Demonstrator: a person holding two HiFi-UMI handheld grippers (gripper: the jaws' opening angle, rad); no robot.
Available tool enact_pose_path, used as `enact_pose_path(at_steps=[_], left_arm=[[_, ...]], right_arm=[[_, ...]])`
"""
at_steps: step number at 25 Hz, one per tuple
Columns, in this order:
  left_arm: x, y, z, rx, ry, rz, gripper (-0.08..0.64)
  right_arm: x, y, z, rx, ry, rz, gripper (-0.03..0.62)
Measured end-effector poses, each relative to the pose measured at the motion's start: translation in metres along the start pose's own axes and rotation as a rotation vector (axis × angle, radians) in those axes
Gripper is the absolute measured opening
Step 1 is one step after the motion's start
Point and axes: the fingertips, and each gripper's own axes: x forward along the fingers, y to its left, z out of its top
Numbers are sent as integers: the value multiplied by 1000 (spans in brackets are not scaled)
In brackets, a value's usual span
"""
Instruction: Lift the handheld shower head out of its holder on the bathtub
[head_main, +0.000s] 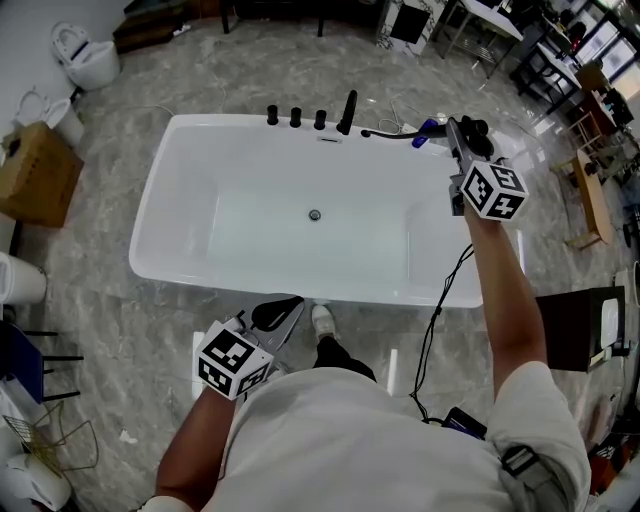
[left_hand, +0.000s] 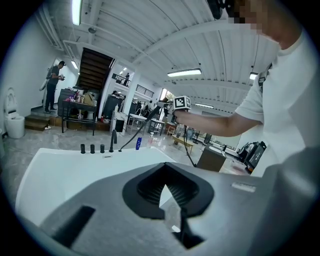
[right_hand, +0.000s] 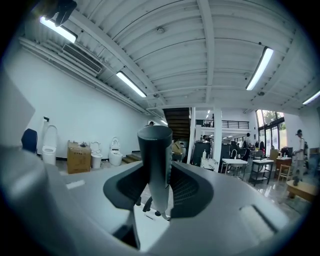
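Observation:
A dark cylindrical shower head (right_hand: 156, 160) stands upright between my right gripper's (right_hand: 159, 175) jaws, which are shut on it. In the head view the right gripper (head_main: 462, 140) is raised above the far right corner of the white bathtub (head_main: 160, 200). From the shower head (head_main: 468, 128) a black hose (head_main: 385, 133) trails back to the tub's far rim. A black spout (head_main: 347, 112) and three black knobs (head_main: 295, 117) stand on that rim. My left gripper (head_main: 283, 314) hangs shut and empty over the tub's near edge. Its pads (left_hand: 150, 187) meet at the tips.
A cardboard box (head_main: 35, 172) and toilets (head_main: 85, 55) stand at the left on the marble floor. A blue bottle (head_main: 428, 127) sits past the tub's far right corner. A dark cabinet (head_main: 580, 328) is at the right. A cable (head_main: 440, 310) hangs below my right arm.

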Motion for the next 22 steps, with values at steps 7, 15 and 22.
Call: enact_pose_path(at_steps=[7, 15, 22], left_arm=[[-15, -12, -7, 15, -3, -7, 6], [-31, -20, -14, 21, -9, -10, 6], [-37, -26, -18, 32, -15, -21, 6]], right_arm=[[-34, 11, 19, 2, -35, -6, 143], [-70, 24, 40, -2, -66, -9, 143], [-100, 31, 56, -3, -90, -16, 143]])
